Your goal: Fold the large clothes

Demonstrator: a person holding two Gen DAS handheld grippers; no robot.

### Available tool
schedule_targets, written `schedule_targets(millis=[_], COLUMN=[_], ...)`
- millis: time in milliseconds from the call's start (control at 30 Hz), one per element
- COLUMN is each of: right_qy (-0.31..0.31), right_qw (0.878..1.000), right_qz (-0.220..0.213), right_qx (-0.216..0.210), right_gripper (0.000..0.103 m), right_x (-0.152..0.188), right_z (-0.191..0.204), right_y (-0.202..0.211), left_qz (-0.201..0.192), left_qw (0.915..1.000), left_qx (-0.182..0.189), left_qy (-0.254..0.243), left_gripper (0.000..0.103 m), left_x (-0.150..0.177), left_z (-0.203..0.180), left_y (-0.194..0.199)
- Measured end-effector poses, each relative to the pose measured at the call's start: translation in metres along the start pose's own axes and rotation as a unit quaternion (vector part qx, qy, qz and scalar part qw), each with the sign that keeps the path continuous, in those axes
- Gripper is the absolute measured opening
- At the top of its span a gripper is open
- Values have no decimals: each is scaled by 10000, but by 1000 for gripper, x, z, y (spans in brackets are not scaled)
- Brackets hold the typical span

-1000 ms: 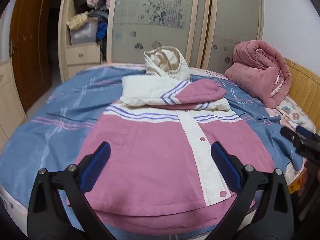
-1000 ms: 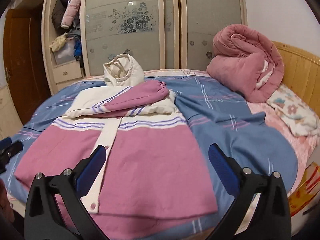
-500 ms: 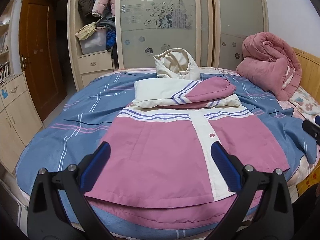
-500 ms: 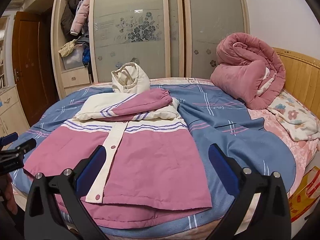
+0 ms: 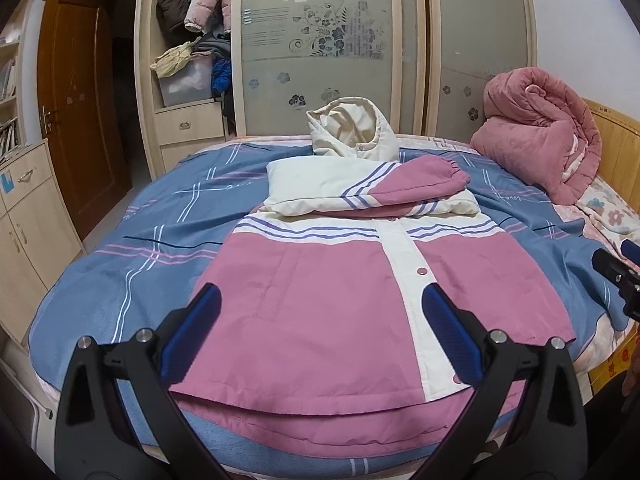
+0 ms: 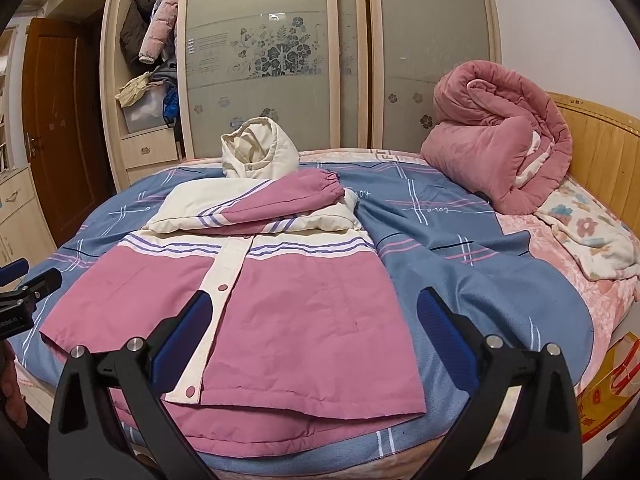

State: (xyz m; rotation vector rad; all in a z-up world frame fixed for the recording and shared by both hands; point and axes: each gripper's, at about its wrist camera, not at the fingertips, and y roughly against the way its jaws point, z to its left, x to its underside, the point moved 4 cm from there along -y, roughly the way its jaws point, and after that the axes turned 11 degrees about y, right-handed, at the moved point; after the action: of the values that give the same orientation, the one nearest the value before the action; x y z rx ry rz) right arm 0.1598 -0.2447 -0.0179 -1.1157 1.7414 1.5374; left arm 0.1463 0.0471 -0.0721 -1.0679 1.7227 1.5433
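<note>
A pink and cream hooded jacket [image 5: 340, 292] [image 6: 248, 304] lies flat on the bed, front up, hem nearest me. Both sleeves [image 5: 400, 188] are folded across its chest and the cream hood [image 5: 352, 132] stands at the far end. My left gripper [image 5: 320, 312] hangs open above the hem's left half, holding nothing. My right gripper [image 6: 314, 312] is open too, above the jacket's right side and hem, apart from the cloth. Each gripper's tip shows at the edge of the other's view: the right gripper [image 5: 618, 276], the left gripper [image 6: 24, 284].
The bed carries a blue checked cover [image 5: 132, 248]. A rolled pink quilt [image 6: 496, 148] rests at the far right by the wooden headboard [image 6: 600, 148], with a floral blanket [image 6: 588, 236] below it. A wardrobe with frosted sliding doors [image 6: 280, 60] stands behind, a brown door [image 5: 76, 120] at left.
Both grippers have pulled back and risen from the jacket, so more of the bed and room shows. They stay open. The jacket has not moved.
</note>
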Motion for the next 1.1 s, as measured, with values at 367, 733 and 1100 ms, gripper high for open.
schedule_targets(millis=[367,733,1100], right_qy=[-20,473,822], right_qw=[10000,9981,9926], right_qz=[58,258,755], right_qx=[26,-308,-482], right_gripper=[102,102,102], right_x=[1,-54,-200], right_z=[4,16,62], right_y=[-14,-63,-243], left_qz=[41,-14,366], left_qw=[10000,9996,9935], left_qx=[26,272,641], left_qy=[86,16,872], left_gripper=[101,101,101], left_x=[-3,-88,-104], left_z=[8,-16,12], left_y=[-5,-46,-173])
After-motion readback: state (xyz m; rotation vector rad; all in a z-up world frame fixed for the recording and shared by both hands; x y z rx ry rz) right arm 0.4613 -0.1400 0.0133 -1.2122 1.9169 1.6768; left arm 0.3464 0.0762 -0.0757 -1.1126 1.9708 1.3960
